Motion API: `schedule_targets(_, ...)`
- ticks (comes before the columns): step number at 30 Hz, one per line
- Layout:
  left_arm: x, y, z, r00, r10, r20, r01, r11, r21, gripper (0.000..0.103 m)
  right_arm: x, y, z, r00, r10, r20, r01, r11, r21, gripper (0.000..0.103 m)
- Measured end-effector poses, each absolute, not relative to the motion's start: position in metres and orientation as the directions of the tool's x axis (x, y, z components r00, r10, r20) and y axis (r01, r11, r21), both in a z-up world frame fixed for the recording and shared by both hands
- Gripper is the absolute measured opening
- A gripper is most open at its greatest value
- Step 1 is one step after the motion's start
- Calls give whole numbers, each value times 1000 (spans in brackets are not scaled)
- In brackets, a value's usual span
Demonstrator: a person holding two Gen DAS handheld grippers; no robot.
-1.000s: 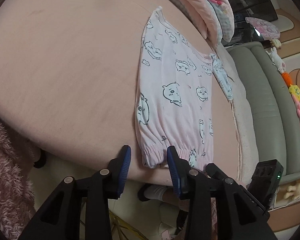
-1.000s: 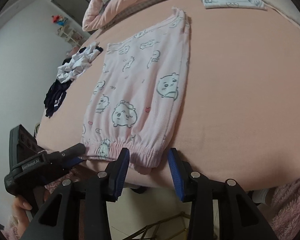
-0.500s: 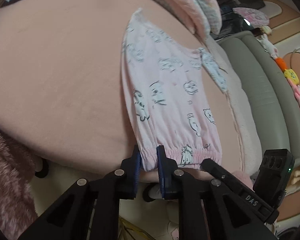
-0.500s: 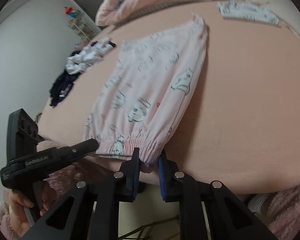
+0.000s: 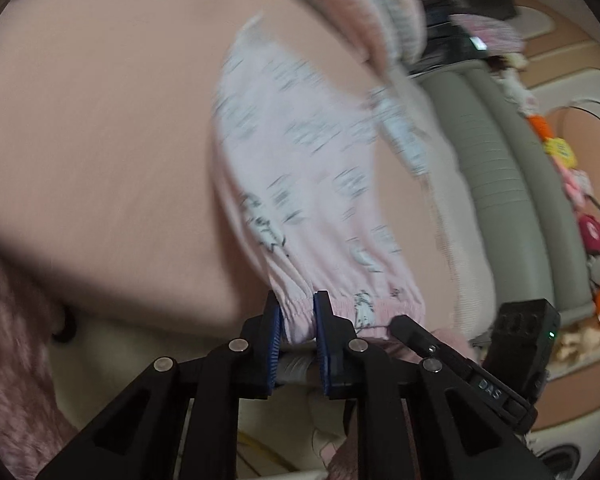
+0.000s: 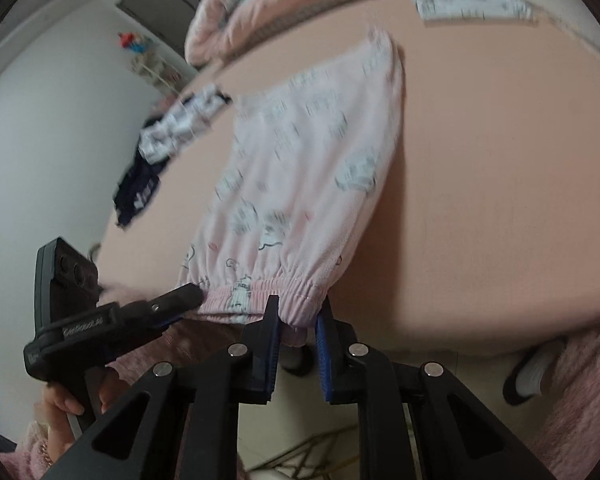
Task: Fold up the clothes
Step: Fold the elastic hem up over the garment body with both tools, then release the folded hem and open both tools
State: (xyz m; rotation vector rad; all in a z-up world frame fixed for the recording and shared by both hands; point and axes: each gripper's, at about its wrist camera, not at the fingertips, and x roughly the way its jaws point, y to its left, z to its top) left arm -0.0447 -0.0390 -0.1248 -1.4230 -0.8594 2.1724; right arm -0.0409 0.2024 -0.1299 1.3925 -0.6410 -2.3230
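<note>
A pale pink top (image 5: pixel 300 184) (image 6: pixel 308 184) printed with cartoon animals lies lengthwise on the pink bed sheet (image 5: pixel 92 152) (image 6: pixel 500 168). Its elastic hem hangs at the near edge of the bed, lifted a little off the sheet. My left gripper (image 5: pixel 296 312) is shut on the left corner of the hem. My right gripper (image 6: pixel 298 316) is shut on the right corner of the same hem. The other gripper shows in each wrist view, the right gripper (image 5: pixel 400 322) and the left gripper (image 6: pixel 190 292) both at the hem. The far part of the top is blurred.
A small folded printed garment (image 5: pixel 400 136) (image 6: pixel 472 2) lies beyond the top. Crumpled white and dark clothes (image 6: pixel 168 148) sit at the left of the bed. A rolled pink quilt (image 6: pixel 284 4) is at the head. A grey sofa (image 5: pixel 512 184) with plush toys stands on the right.
Both grippers went from open around the hem corners to shut on them, then rose a little, lifting the hem off the sheet.
</note>
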Motion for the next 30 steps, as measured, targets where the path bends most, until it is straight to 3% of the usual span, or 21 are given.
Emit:
schedule_targets(10,-157,-46,-87,-446,632,-634,-63,-729,-681,14,-159,200,-79,-515,-499,-697,157,-854,496,15)
schedule_targets(20,-256,-43,-142,-354,619,-701,-31,-757,-653,14,-261,205,-138,-440,-462,-770,51,-869,492,19)
schedule_targets(22,-266,-41,-159,-308,613,-728,-12,-767,-641,24,-276,208,-160,-387,-441,-810,18,-882,471,22)
schedule_targets(24,-265,-43,-163,-307,625,-717,-38,-761,-648,27,-283,216,-173,-365,-484,-795,-17,-850,526,28)
schedule_targets(26,-258,-51,-154,-340,650,-680,-86,-741,-666,44,-281,223,-167,-374,-515,-771,-5,-830,557,30)
schedule_targets(27,-254,-57,-147,-376,634,-675,-94,-751,-653,63,-278,225,-160,-388,-510,-767,17,-836,548,32)
schedule_targets(28,-250,-63,-140,-413,617,-670,-101,-762,-639,69,-274,227,-152,-408,-501,-763,35,-844,535,34)
schedule_targets(30,-240,-69,-130,-458,571,-681,-120,-799,-590,69,-264,232,-133,-459,-469,-755,66,-865,497,42)
